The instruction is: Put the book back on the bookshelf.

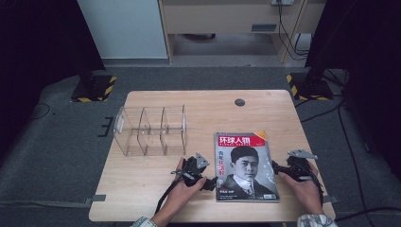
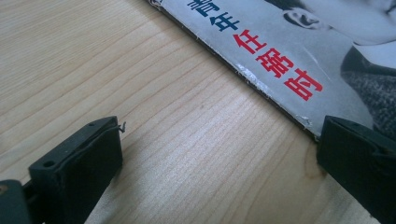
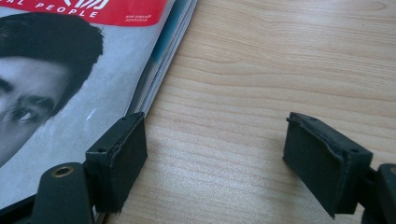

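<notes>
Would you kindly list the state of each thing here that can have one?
magazine: closed, flat on the table, cover up, not gripped.
clear acrylic organizer: on the table, compartments empty, untouched.
left gripper: open, at the magazine's left edge, one jaw over its corner.
right gripper: open, at the magazine's right edge, one jaw over the cover.
</notes>
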